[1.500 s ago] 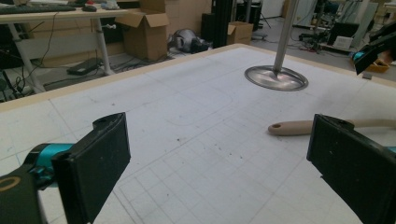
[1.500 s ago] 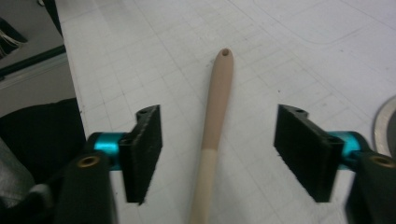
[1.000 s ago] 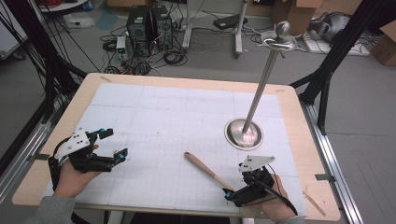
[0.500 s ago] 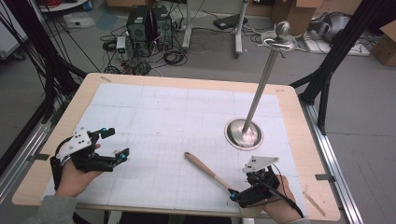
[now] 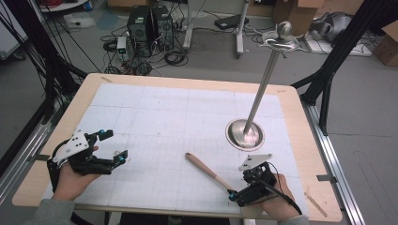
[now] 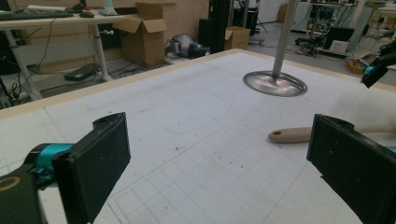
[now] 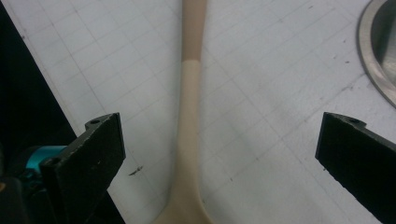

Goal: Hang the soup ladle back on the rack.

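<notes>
1. Right gripper (image 7: 219, 154): jaws stand wide apart and hold nothing. In the right gripper view the pale spatula-like utensil (image 7: 189, 135) runs straight up between them, clear of both pads.

2. Change noted: over the last second this gripper has drawn back toward the near table edge and settled over the utensil's near end, so its jaws now straddle the neck just above the widening head. In the high view the right gripper (image 5: 244, 190) sits at that end of the utensil (image 5: 206, 169).

3. Left gripper (image 6: 219, 168): also wide open and empty. It has barely shifted, resting in the hand at the near left of the table (image 5: 141, 84), well apart from the utensil.

4. Position of the work item: the utensil lies flat on the white grid mat, slanting from the right gripper up and left, its wooden handle end free.

5. Surroundings: the metal stand (image 5: 245, 133), a round base with a tall pole, stands just beyond the right gripper, untouched.

6. Assessment: alignment appears complete; the pick has not yet begun. Closing on the narrow neck looks the likely next step, though grip there may let the handle droop.
</notes>
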Demonstrator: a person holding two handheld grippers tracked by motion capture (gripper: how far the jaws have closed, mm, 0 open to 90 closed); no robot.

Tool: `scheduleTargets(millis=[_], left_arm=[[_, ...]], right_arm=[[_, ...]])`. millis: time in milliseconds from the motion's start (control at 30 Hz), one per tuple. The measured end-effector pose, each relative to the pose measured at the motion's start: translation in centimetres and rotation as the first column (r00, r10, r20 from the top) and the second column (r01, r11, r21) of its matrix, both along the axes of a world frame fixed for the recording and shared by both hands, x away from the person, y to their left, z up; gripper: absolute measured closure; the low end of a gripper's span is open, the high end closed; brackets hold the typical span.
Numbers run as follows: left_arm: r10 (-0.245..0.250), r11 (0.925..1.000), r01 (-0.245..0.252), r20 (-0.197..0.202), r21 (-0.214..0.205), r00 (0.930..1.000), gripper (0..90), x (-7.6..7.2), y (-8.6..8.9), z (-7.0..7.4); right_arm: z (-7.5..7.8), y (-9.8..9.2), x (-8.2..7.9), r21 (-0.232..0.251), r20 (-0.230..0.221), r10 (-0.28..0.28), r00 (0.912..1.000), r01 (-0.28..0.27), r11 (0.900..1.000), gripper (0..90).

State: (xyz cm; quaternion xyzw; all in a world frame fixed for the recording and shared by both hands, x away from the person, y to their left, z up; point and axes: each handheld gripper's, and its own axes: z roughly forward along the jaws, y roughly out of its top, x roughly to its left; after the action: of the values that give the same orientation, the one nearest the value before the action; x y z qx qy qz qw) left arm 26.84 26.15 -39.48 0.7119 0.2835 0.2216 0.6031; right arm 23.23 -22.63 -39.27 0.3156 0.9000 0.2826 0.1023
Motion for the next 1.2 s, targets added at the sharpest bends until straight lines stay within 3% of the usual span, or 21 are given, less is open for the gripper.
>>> scheduleTargets(millis=[167,400,567,833,1200], left_arm=[[0.003,1.0000,-0.003,-0.005,0.008,1.0000,6.4,-0.1,0.1,-0.2],[0.009,1.0000,-0.009,-0.002,0.004,1.0000,6.4,-0.3,0.3,-0.1],[0.008,0.9999,-0.008,-0.006,0.009,0.9999,6.4,-0.2,0.3,-0.2],[0.008,0.9999,-0.008,-0.006,0.008,1.0000,6.4,-0.2,0.3,-0.2],[0.011,0.9999,-0.011,-0.009,0.010,0.9999,6.4,-0.2,0.3,-0.2]], right_arm=[[-0.2,0.9,0.3,-0.049,-0.003,0.007,1.0000,-0.007,0.9988,0.0],[-0.1,1.4,0.4,-0.072,-0.004,0.018,0.9998,-0.018,0.9973,4.7],[-0.3,1.6,0.3,-0.114,-0.034,0.048,0.9983,-0.052,0.9921,14.4],[-0.6,2.1,0.2,-0.162,-0.082,0.046,0.9955,-0.059,0.9850,28.6],[-1.9,2.9,0.5,-0.194,-0.132,0.038,0.9905,-0.063,0.9790,40.0]])
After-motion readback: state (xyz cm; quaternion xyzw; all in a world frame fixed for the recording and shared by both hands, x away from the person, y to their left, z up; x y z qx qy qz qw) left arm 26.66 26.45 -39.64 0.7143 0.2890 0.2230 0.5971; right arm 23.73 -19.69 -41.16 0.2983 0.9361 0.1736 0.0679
